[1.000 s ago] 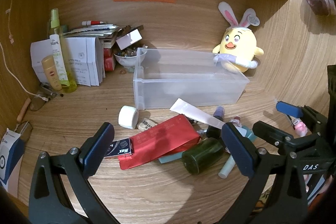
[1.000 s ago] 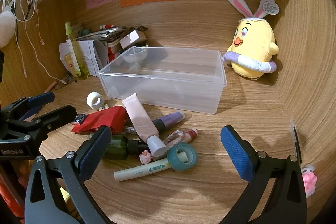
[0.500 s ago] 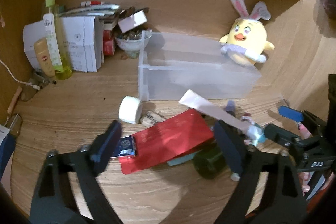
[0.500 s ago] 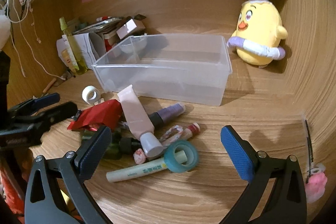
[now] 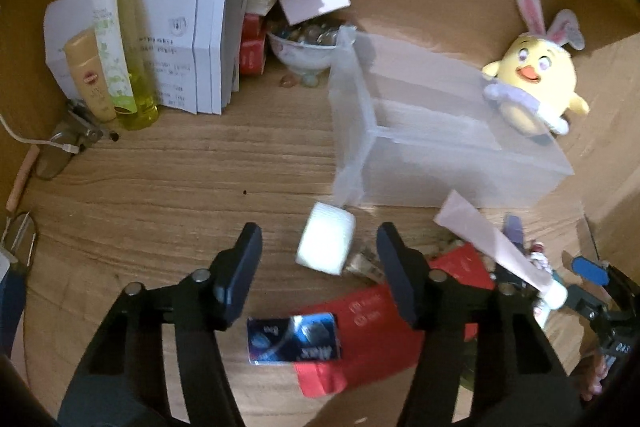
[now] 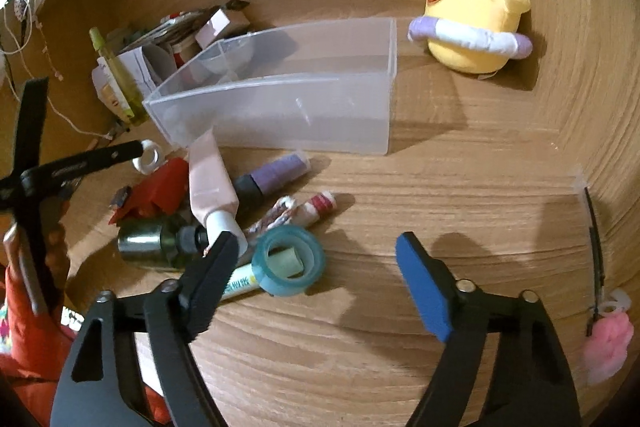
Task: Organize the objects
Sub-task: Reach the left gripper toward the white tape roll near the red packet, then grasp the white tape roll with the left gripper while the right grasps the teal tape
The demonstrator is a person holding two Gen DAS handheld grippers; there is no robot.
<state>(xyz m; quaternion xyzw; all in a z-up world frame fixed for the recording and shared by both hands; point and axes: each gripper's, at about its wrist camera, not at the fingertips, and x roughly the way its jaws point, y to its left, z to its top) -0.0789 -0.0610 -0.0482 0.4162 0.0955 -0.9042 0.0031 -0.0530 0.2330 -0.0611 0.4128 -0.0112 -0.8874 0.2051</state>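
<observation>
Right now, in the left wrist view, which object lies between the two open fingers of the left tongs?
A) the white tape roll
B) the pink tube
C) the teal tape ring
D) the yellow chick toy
A: the white tape roll lies on the desk in the gap of the open left tongs, untouched by either finger, near the corner of the clear bin.

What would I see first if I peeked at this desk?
Probably the yellow plush chick with bunny ears, sitting at the back right against the wooden wall. In front of it stands an empty clear plastic bin, and before that lies a jumble of tubes, with a teal tape roll nearest the right gripper.
</observation>
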